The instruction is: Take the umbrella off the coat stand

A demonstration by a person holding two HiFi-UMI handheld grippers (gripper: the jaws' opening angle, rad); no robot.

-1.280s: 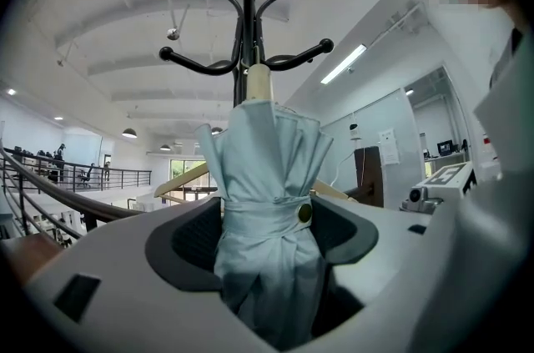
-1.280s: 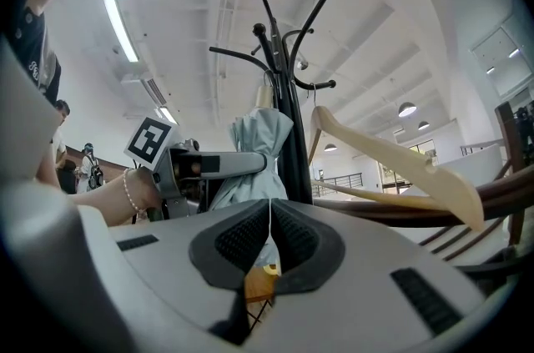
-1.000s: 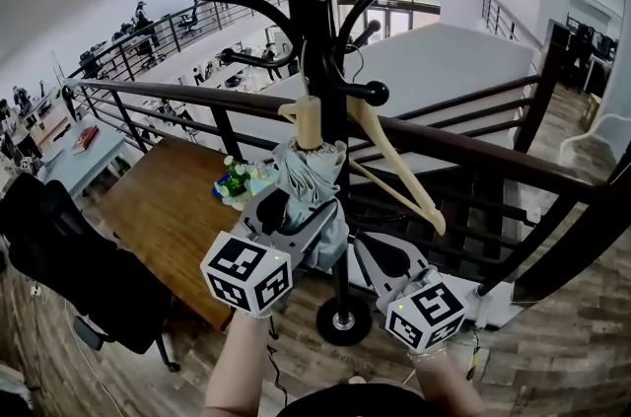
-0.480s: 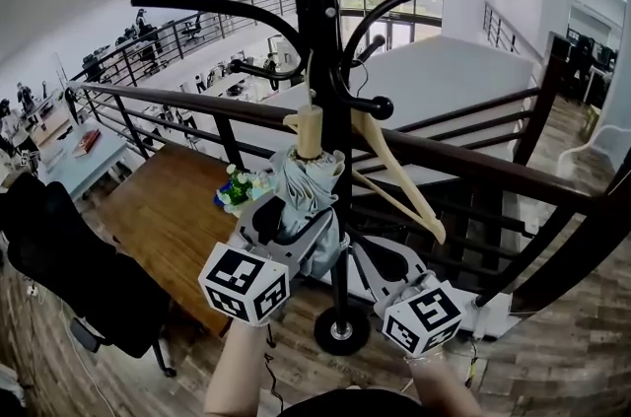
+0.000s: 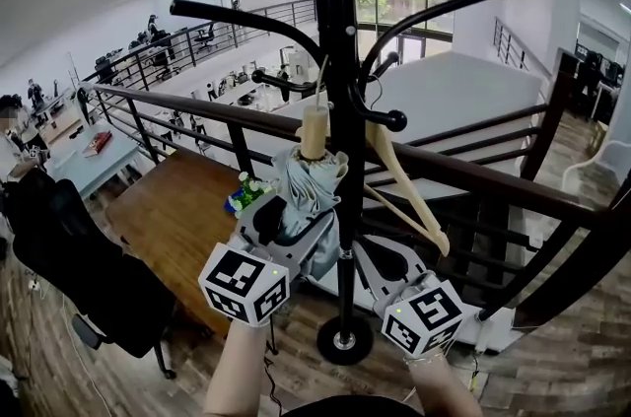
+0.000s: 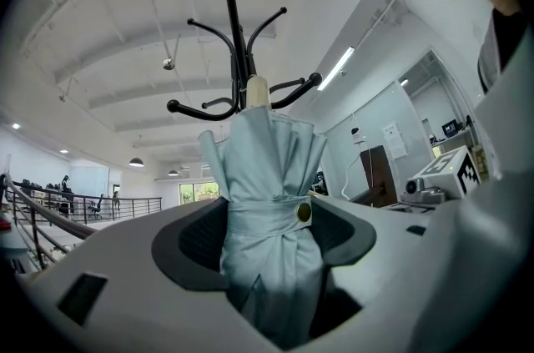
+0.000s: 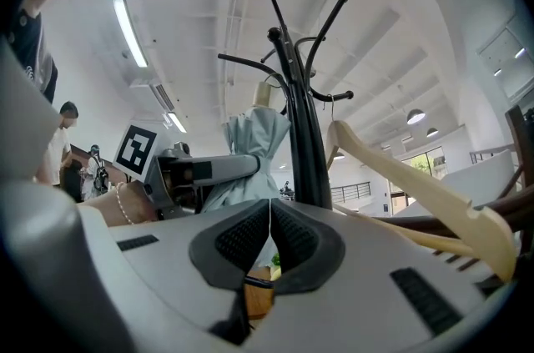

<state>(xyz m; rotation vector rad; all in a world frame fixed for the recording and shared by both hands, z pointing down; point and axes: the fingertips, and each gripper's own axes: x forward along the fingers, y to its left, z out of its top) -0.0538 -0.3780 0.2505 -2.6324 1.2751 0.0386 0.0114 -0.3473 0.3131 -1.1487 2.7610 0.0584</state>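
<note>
A folded pale blue umbrella (image 5: 308, 198) with a cream handle (image 5: 315, 131) hangs close against the black coat stand (image 5: 340, 60). My left gripper (image 5: 288, 226) is shut on the umbrella's wrapped canopy (image 6: 269, 234), just below the strap and brass button (image 6: 304, 212). The handle's top (image 6: 257, 91) points up toward the stand's curved hooks (image 6: 200, 111). My right gripper (image 5: 386, 265) is shut on nothing, low at the right of the stand's pole; in its own view the jaws (image 7: 269, 243) meet, with the umbrella (image 7: 254, 147) and pole (image 7: 304, 134) beyond.
A wooden hanger (image 5: 406, 188) hangs from a hook on the stand's right side. A dark railing (image 5: 473, 173) runs behind the stand, above a lower floor with a wooden table (image 5: 177, 218) and flowers (image 5: 245, 193). The stand's round base (image 5: 345, 341) is between my arms.
The view has tipped slightly, so the stand and umbrella sit a little further right and higher. My left gripper keeps its hold on the umbrella; the right gripper stays shut below.
</note>
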